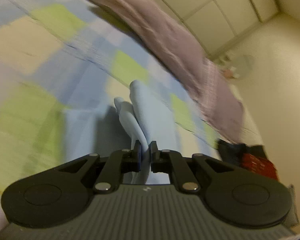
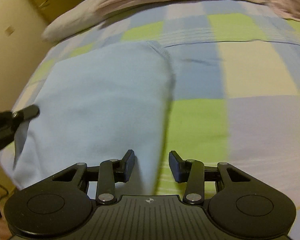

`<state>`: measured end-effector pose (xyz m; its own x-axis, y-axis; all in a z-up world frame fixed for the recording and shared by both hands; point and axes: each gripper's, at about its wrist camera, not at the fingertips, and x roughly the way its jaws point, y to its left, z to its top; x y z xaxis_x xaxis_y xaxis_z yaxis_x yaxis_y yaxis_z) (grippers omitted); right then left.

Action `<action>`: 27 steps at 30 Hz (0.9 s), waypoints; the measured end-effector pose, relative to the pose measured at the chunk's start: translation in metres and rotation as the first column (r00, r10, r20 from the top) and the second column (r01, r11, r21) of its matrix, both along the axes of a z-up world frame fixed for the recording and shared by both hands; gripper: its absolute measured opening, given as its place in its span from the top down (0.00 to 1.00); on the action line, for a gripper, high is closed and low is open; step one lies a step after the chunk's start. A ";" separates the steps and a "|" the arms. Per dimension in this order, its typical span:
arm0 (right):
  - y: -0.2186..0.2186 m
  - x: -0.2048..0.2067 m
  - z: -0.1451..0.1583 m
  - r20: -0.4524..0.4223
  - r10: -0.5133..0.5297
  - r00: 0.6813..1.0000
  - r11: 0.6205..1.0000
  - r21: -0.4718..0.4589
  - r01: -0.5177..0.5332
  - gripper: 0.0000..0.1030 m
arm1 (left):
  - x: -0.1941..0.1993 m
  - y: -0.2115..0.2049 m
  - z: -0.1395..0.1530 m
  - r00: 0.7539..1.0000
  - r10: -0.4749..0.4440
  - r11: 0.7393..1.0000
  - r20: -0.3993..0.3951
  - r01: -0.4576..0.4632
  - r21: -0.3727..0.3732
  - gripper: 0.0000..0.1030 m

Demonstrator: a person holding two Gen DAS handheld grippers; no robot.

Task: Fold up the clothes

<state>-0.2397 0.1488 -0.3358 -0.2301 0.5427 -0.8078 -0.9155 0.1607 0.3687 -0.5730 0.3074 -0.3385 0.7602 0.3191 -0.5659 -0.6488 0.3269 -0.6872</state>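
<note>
1. Light blue garment [image 2: 102, 104]: soft, smooth knit, lying flat on the bed ahead of the right hand-held gripper [image 2: 151, 165]; ribbed hem at its far edge.
2. Left hand-held gripper [image 1: 145, 155]: black jaws pinched on a bunched fold of the garment, lifted off the bed.
3. Right hand-held gripper: jaws wide apart, straddling the garment's near edge, holding nothing.
4. Bedsheet [image 2: 240, 70]: blue, green and cream checks.
5. Mauve blanket [image 1: 170, 36]: rumpled, beyond.
</note>
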 end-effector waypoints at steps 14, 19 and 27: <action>-0.009 -0.001 -0.007 -0.042 -0.027 0.999 0.999 0.037 0.029 0.58 | -0.021 0.007 -0.022 0.996 0.026 0.999 0.089 -0.022 -0.046 0.95; -0.011 -0.025 0.000 0.021 0.040 0.999 0.996 0.079 -0.041 0.58 | -0.034 0.010 -0.033 0.998 0.060 0.997 0.028 -0.059 -0.045 0.95; -0.028 -0.025 -0.004 0.027 0.051 0.998 0.984 0.167 -0.055 0.58 | -0.048 0.001 -0.043 0.992 0.126 0.988 -0.007 -0.126 -0.086 0.83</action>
<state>-0.2646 0.1212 -0.3394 -0.2450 0.6585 -0.7116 -0.9295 0.0493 0.3656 -0.6214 0.3080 -0.3819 0.7161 0.3624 -0.5966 -0.6822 0.1820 -0.7082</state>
